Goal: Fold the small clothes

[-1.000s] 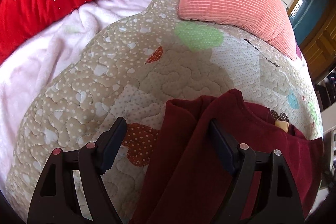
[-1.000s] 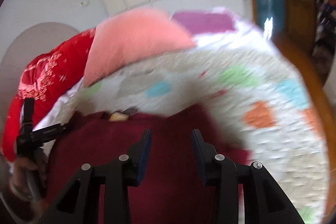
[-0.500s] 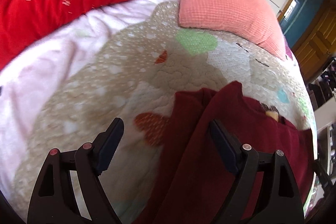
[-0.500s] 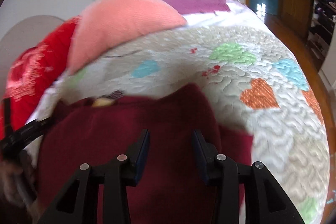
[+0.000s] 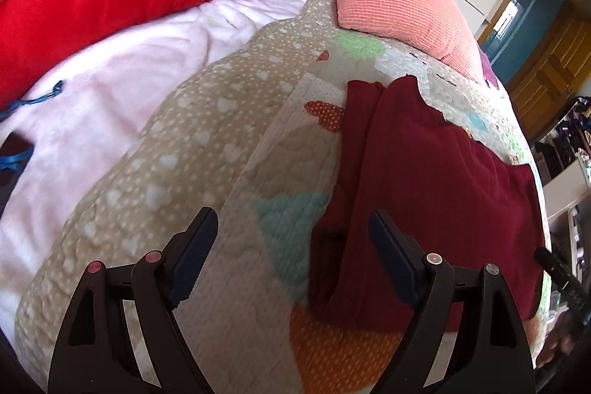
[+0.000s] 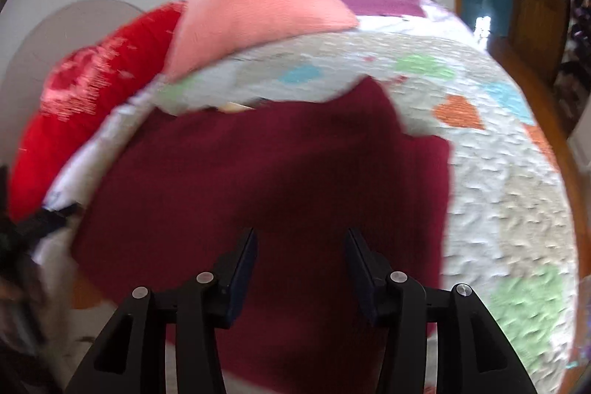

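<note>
Right tongs (image 6: 300,268) wider, opening over maroon garment (image 6: 266,172).

A home bedroom: quilted bedspread (image 5: 229,180), pillows (image 5: 399,6), wooden door (image 5: 554,72).

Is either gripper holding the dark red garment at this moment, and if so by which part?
Neither. The left gripper is open, over the garment's left edge. The right gripper's jaws are opening above the cloth, with nothing pinched between them.

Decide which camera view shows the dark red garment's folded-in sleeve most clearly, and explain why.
The left wrist view: it is sharp, and the dark red garment shows its sleeve folded lengthwise along one edge. The right wrist view is motion-blurred, showing the garment as one broad shape.
</note>
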Tool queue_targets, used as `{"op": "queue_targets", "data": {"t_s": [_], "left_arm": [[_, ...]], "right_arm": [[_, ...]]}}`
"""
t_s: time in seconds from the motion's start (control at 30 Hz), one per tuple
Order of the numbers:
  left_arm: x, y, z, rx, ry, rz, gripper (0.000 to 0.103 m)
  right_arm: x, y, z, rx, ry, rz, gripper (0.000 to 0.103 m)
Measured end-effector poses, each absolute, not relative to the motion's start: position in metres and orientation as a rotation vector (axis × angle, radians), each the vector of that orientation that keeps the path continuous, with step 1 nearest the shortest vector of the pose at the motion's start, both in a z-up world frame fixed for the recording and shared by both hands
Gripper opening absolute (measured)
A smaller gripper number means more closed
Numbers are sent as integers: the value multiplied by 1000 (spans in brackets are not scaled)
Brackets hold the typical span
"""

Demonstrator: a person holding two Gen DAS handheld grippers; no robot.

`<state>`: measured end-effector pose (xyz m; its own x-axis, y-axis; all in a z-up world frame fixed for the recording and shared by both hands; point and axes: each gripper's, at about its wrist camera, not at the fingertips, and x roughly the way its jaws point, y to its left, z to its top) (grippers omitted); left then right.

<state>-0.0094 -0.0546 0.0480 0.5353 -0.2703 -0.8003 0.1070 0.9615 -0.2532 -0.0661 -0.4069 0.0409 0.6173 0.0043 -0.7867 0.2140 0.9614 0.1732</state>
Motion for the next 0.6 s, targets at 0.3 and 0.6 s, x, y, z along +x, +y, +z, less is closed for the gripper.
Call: {"op": "queue_targets", "data": {"t_s": [0.3, 0.6], "left_arm": [[-14, -58, 33, -165, 974, -243, 85], [-1, -55, 26, -193, 985, -291, 85]], "right_arm": [[-69, -376, 16, 213, 933, -174, 49], [-22, -323, 59, 167, 942, -69, 49]]}}
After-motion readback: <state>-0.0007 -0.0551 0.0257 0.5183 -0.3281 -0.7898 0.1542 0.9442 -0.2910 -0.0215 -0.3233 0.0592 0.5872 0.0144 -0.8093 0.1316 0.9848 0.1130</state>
